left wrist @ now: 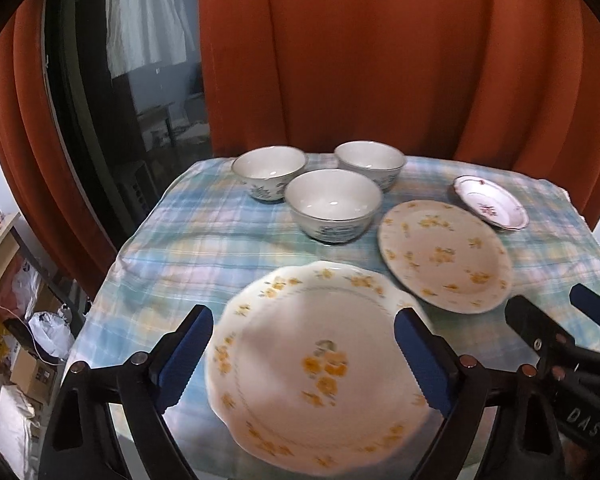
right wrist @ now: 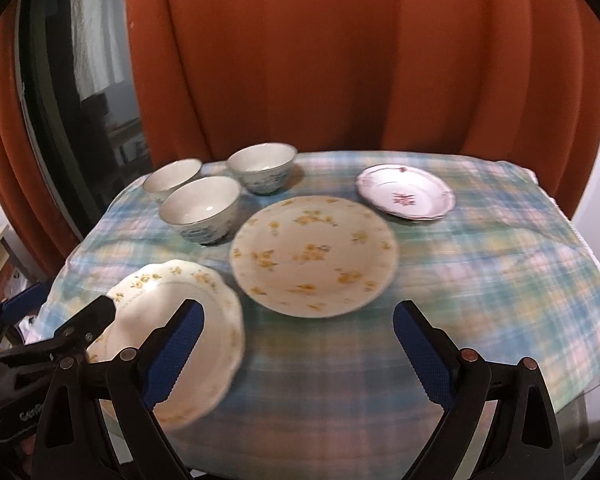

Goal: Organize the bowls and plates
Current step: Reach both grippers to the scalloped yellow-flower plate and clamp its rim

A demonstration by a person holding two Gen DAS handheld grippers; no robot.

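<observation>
On the plaid cloth (right wrist: 480, 280) the scalloped plate (left wrist: 320, 364) lies flat and face-up at the near edge between the spread, untouching fingers of the left gripper (left wrist: 304, 360), while the right gripper (right wrist: 300, 354) gapes over bare cloth.

We're counting six dishes sitting on the checked tablecloth (right wrist: 480, 264) right now: three bowls, meaning the near bowl (right wrist: 201, 209), the left bowl (right wrist: 171, 175) and the far bowl (right wrist: 261, 166), plus three plates, meaning the scalloped yellow-flower plate (left wrist: 320, 364), the round yellow-flower plate (right wrist: 314, 254) and the small pink-flower plate (right wrist: 406, 191).
</observation>
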